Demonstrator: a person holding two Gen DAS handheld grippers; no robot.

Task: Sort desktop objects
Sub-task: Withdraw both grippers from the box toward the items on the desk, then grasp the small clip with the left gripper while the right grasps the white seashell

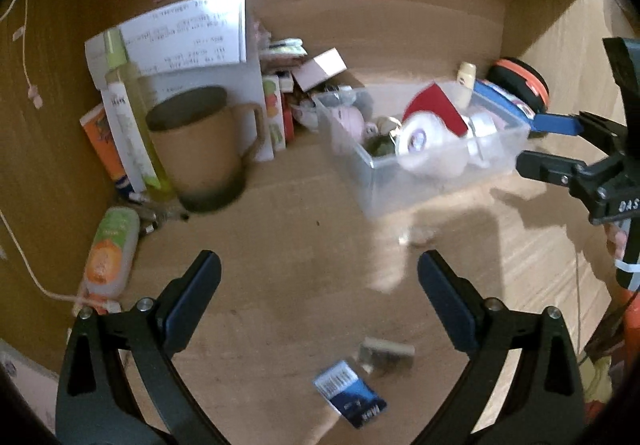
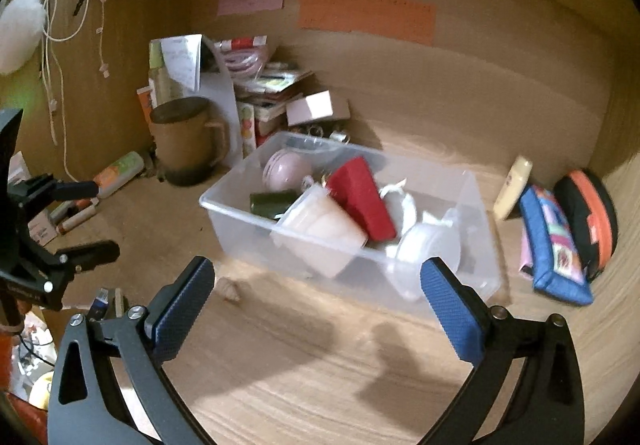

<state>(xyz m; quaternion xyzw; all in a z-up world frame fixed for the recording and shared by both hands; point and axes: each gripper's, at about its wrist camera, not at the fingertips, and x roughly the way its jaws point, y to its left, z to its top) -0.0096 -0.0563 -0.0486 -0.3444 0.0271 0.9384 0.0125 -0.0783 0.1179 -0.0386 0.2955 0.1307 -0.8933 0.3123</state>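
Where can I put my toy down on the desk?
Bare wood lies in front of the clear bin, between it and the open right claw. More lies between the mug and the bin. The back left corner, behind the mug, is crowded.

Bare desk (image 2: 320, 385) ahead; clear bin (image 2: 486, 245) blocks middle, mug (image 2: 186, 141) left.

Clear bin (image 2: 224, 205) holding red box (image 2: 362, 197), pink ball (image 2: 286, 169); tan mug (image 1: 200, 145); blue patterned pouch (image 2: 554, 241); wood-grain worktop (image 2: 320, 377).
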